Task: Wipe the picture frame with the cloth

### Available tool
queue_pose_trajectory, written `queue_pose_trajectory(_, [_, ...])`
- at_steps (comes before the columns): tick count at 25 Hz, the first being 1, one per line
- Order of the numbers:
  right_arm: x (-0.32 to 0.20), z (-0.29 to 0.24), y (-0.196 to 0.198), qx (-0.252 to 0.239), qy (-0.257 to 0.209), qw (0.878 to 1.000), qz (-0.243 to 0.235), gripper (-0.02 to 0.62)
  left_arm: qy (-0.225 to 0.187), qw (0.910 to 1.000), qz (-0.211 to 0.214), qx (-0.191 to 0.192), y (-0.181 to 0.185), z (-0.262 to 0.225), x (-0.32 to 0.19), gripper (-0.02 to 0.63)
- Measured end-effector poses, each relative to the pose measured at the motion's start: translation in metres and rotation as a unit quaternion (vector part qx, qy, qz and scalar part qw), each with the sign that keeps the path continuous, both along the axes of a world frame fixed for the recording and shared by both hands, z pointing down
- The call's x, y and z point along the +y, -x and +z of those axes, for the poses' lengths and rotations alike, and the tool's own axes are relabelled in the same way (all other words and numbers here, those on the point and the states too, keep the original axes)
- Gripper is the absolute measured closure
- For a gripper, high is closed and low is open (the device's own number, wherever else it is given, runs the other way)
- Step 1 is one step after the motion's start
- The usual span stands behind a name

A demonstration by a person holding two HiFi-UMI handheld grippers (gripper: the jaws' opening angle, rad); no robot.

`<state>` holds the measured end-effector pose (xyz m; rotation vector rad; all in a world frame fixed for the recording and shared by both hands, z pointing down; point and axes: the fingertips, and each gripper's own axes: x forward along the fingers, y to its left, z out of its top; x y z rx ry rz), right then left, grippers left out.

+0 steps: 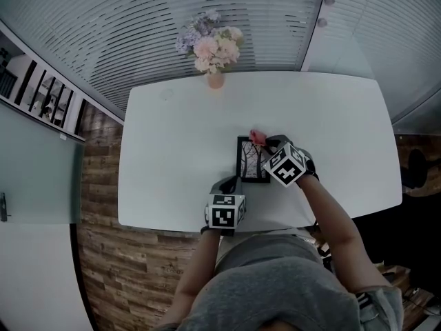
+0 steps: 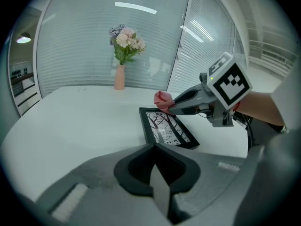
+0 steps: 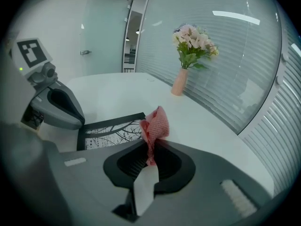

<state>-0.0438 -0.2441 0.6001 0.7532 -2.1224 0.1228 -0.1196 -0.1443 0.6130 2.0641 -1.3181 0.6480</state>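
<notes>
- Picture frame (image 1: 251, 160): black, tree print, flat on the white counter (image 1: 172, 143), right of centre toward the near edge.
- Cloth (image 3: 155, 125): pink-red, bunched, over the frame's far right corner.
- Right gripper (image 3: 149, 160): jaws clamped on the cloth.
- Left gripper (image 2: 155, 172): jaws together, nothing between them, tips just beside the frame's near left corner.
- Vase of flowers (image 1: 215, 54): far edge of the counter.

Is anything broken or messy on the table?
Nothing looks broken or spilled. The picture frame lies flat on the table, not standing, and the right gripper holds the cloth bunched at its far edge. The vase of flowers stands upright.
</notes>
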Motion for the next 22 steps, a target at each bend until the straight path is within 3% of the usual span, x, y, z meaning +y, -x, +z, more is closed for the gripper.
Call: queue_pose_trajectory(22, [0.027, 0.009, 0.008, -0.006, 0.041, 0.999, -0.023, 0.554, -0.002, 1.0000, -0.002, -0.005, 0.001, 0.000, 0.000, 0.601])
